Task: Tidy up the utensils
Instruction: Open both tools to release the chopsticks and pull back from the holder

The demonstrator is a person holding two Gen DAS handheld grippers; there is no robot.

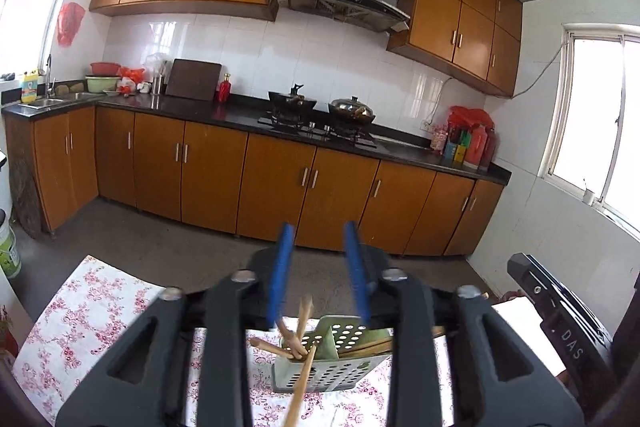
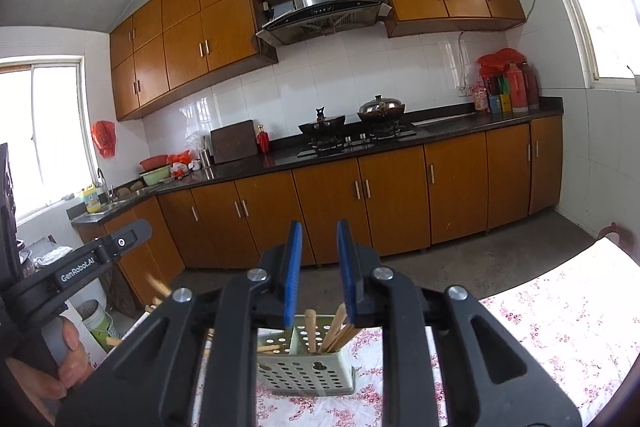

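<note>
Both grippers hover above the table with its floral cloth [image 2: 560,315], pointed out at the kitchen. The left gripper [image 1: 318,275] stands parted, nothing between its blue pads; the right gripper [image 2: 319,267] likewise, empty. Below and just ahead of both sits the perforated utensil holder [image 2: 306,367], wooden chopsticks [image 2: 336,331] leaning inside. One chopstick [image 1: 300,391] runs lengthwise toward the left gripper, looking nearest that hand, so I'd expect it to dip first.

Black linkage gripper [image 2: 319,267], blue fingers [image 2: 291,271], silver screws
</note>
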